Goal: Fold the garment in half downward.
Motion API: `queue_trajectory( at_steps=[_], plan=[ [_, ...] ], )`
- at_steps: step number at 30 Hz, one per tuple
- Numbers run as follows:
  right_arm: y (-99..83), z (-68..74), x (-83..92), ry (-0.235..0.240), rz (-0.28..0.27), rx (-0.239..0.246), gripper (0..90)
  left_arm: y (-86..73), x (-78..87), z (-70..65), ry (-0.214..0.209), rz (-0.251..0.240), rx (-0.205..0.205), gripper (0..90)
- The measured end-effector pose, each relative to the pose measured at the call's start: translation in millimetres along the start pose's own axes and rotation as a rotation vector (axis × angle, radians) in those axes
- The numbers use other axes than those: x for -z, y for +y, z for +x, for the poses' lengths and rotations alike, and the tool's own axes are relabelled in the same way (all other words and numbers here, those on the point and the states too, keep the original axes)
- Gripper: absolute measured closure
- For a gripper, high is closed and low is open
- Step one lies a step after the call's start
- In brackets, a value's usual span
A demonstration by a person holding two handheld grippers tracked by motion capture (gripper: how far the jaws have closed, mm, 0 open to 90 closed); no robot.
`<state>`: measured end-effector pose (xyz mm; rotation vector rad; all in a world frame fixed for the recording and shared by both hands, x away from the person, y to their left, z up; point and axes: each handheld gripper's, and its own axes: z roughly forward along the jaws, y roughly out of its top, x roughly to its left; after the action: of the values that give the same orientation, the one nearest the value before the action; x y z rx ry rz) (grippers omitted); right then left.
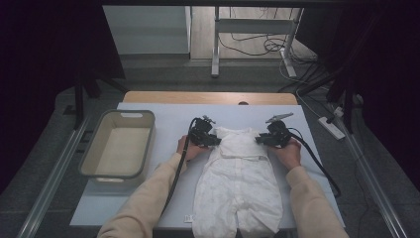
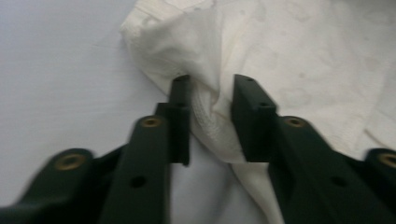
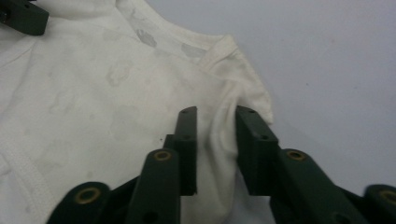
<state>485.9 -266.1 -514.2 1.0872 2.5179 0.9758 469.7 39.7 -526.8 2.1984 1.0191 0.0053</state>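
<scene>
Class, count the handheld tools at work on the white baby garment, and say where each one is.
2. The left tool pinches the white baby garment at its left shoulder; the right tool pinches its right shoulder. Both lie at the garment's top end on the table.

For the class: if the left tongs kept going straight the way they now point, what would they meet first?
Probably more of the white baby garment: the left tongs already pinch a fold at its shoulder and point across its chest. Depth is uncertain.
</scene>
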Motion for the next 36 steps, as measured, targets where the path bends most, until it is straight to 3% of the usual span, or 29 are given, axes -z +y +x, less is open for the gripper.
queue_trajectory(
  at_steps=[2, 6, 16, 23, 36],
  plan=[
    [0.0, -0.2, 0.3, 0.019, 0.003, -0.003, 81.1, -0.1, -0.2, -0.3, -0.01, -0.004, 0.002, 78.5],
    [0.4, 0.1, 2.2, 0.013, -0.009, 0.003, 84.6, 0.5, 2.3, -0.7, -0.008, -0.008, -0.006, 81.0],
    [10.4, 1.8, 29.2, 0.006, -0.155, -0.007, 85.2, 7.6, 30.8, -7.0, 0.02, -0.105, -0.075, 82.7],
    [20.2, 7.9, 48.8, 0.0, -0.245, 0.009, 85.3, 12.0, 49.9, -10.7, 0.027, -0.171, -0.079, 83.1],
    [25.3, 12.9, 61.0, 0.006, -0.307, 0.023, 85.4, 14.5, 67.4, -11.4, 0.014, -0.218, -0.097, 83.1]
  ],
)
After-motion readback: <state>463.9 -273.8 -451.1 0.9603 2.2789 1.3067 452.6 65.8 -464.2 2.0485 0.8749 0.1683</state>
